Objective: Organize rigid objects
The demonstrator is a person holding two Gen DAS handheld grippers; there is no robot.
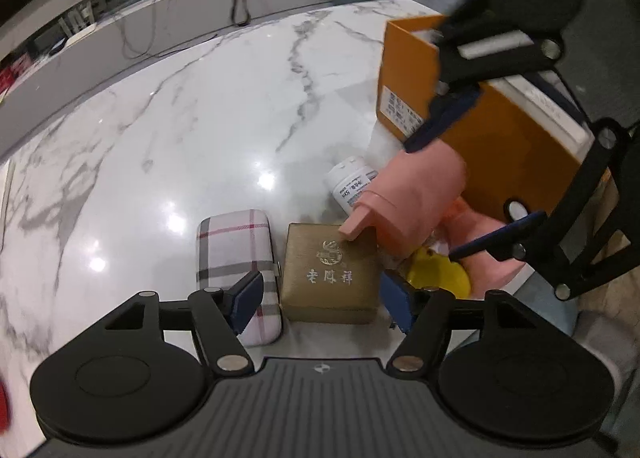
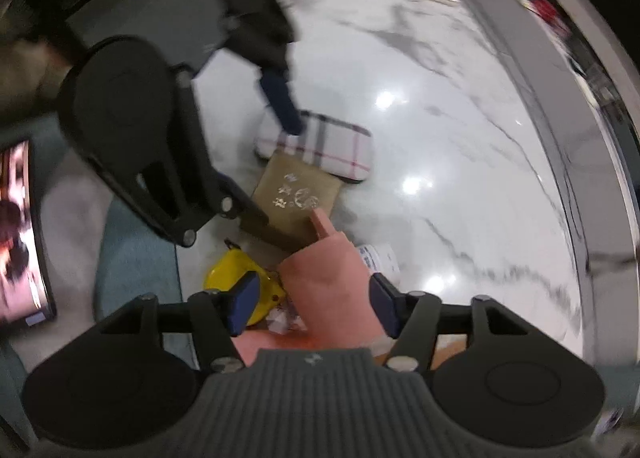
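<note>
Between the jaws of the right gripper [image 2: 316,298]: a pink spouted container [image 2: 324,278], lying tilted, spout aimed away from the claw and reaching over the near corner of a gold gift box [image 2: 296,194]. Closed, opaque; contents not to be told. Jaws about half open, right-hand pad just beside the pink wall, left-hand pad clear of it, so no squeeze to be seen. Just beside that left-hand pad, a yellow rounded object [image 2: 232,274]; just ahead of the right-hand pad, a white labelled bottle [image 2: 380,258] on its side, partly hidden behind the pink container.

Between the jaws of the left gripper [image 1: 322,304], and slightly ahead of the pads: the same gold gift box, lid shut, silver lettering on top, flat on the marble table [image 1: 180,118]. Jaws spread wide, pads not pressing the box, nothing gripped. Under the left-hand pad and touching the box's side, a plaid case [image 1: 236,254], also shut.

Ahead of the left claw and to its right, behind the other claw: an orange cardboard box [image 1: 408,70], open at the top, label on its end wall. Inside, something white along the rim; lining or contents, cannot tell.
</note>
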